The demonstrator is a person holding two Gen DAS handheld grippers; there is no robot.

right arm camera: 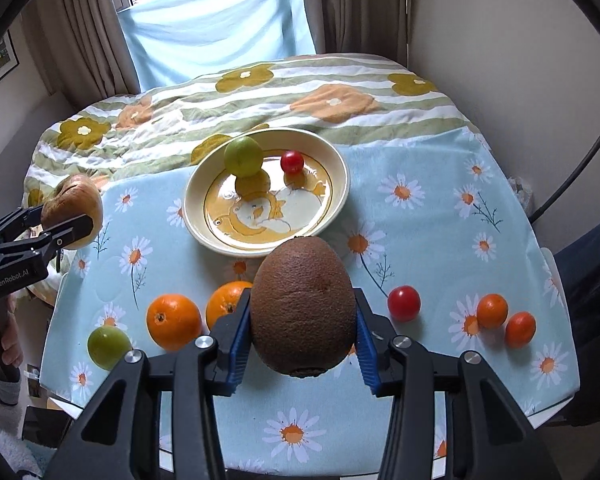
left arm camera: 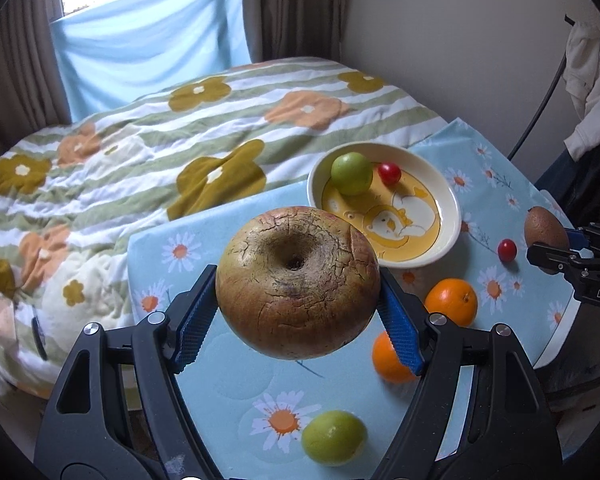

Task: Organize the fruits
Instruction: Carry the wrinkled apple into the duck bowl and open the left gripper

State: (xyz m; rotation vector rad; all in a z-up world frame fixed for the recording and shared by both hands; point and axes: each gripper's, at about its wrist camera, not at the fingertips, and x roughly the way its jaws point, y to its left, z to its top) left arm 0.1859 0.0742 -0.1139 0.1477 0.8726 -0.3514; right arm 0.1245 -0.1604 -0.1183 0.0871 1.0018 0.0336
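1. Left wrist view. Left gripper [left arm camera: 298, 284] clamped on a large, cracked, brownish-green round apple [left arm camera: 298, 282], blue pads pressed to both flanks, fruit lifted clear of the pale blue daisy-print tablecloth [left arm camera: 204, 240].
2. Ahead and right: cream ceramic plate with yellow bear print [left arm camera: 452, 216], holding a small green round fruit [left arm camera: 351, 173] and a small red cherry tomato [left arm camera: 389, 173], the two just beside each other at the far rim.
3. Loose on the cloth: two oranges [left arm camera: 451, 301], one half hidden behind the right finger; a second green fruit [left arm camera: 334, 437] near the bottom; a second red tomato [left arm camera: 507, 249] right of the plate.
4. Far right edge: right gripper [left arm camera: 548, 242] closed on a brown fuzzy oval kiwi [left arm camera: 542, 227].
5. Right wrist view. Kiwi [right arm camera: 303, 308] squeezed between the blue pads, held above the cloth just before the plate's near rim [right arm camera: 236, 246].
6. Left gripper [right arm camera: 66, 220] with the apple [right arm camera: 73, 209] at far left, off the table's left edge.
7. Also two small orange mandarins [right arm camera: 506, 320] at right, well apart from the plate.
8. Likely step: both fruits carried toward the plate, most of the sorting not done.
9. Advice: place one at a time to avoid a clash over the plate; lower into the bare near half, away from the green fruit and tomato; release only once resting, since round fruit rolls readily.
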